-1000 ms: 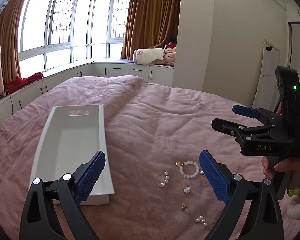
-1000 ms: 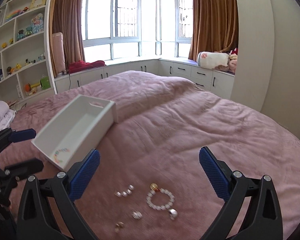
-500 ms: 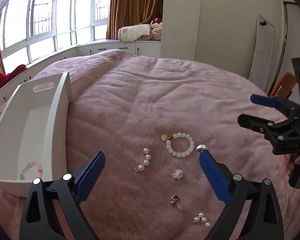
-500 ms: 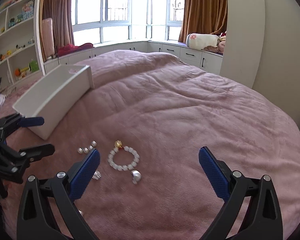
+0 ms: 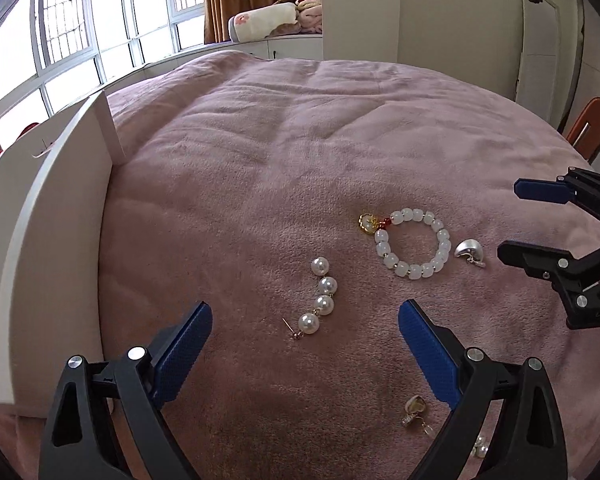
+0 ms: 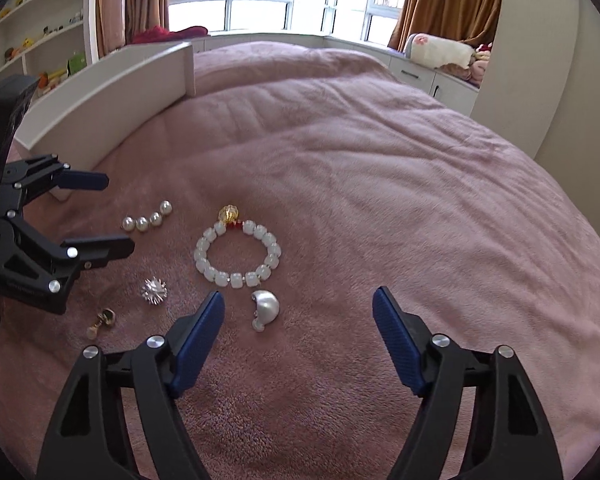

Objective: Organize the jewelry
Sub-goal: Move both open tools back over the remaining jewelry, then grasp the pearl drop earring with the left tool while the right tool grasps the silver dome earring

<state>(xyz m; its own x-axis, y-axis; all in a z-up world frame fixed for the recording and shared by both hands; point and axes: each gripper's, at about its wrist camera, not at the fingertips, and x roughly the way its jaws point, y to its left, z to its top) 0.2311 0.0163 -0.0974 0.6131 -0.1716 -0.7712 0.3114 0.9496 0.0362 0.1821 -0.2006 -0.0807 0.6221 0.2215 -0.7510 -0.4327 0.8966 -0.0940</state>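
Several pieces of jewelry lie on the pink bedspread. My left gripper (image 5: 305,312) is open and low over a drop earring of pearls (image 5: 320,296), which lies just ahead between its blue fingers. A white bead bracelet (image 5: 382,236) with a gold charm lies to its right. My right gripper (image 6: 299,300) has its jaws closing, still wide. A silver shell earring (image 6: 266,308) lies between them, nearer the left finger, and no pad touches it. The bracelet (image 6: 236,280) is just beyond. Each gripper shows in the other's view: left (image 6: 118,213), right (image 5: 510,220).
A long white tray (image 5: 52,240) stands on the bed at the left, also seen as the tray (image 6: 112,92). A spiky silver stud (image 6: 155,290) and a small gold earring (image 6: 104,318) lie near the left gripper. Windows, curtains and shelves ring the bed.
Both grippers have sunk toward the bedspread and tilted further down, so the jewelry looms larger. The right gripper's fingers have drawn closer together. No piece has moved.
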